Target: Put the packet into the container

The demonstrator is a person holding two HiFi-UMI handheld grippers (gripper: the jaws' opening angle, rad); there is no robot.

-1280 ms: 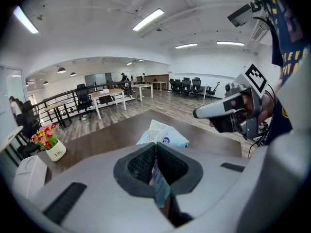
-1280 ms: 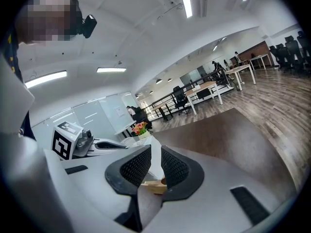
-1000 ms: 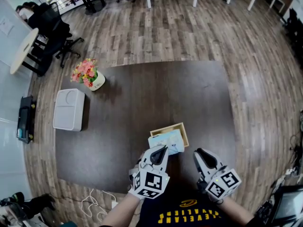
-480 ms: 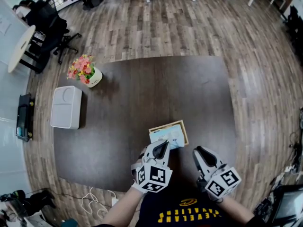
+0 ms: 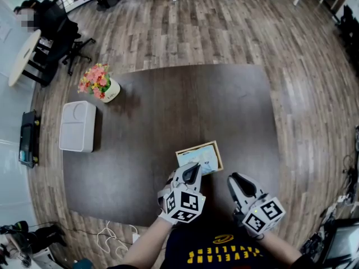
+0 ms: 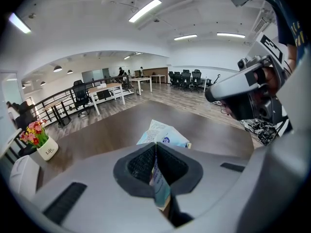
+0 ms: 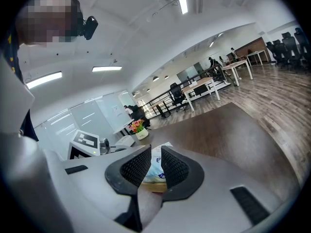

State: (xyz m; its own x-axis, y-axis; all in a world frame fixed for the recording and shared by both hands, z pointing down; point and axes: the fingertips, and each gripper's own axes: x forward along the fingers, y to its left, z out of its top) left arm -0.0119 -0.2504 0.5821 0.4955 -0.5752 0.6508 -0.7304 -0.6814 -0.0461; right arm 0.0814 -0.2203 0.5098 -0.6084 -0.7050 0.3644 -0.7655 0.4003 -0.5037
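The left tool (image 6: 155,154) pinches the packet (image 5: 197,161) by its near edge; long axis crosswise over the container (image 5: 219,157); right tool (image 7: 155,165) spread, gripping nothing.

Head view steeply down over table (image 5: 168,111), gripper views low along their jaws, all sharing the packet (image 5: 196,160)

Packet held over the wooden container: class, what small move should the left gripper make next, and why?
Probably open the fingers and let the packet drop. The left gripper is shut on the packet, most of which lies over the open container, so little seems left but the release. The right gripper stands open beside it, holding nothing, and need not help.
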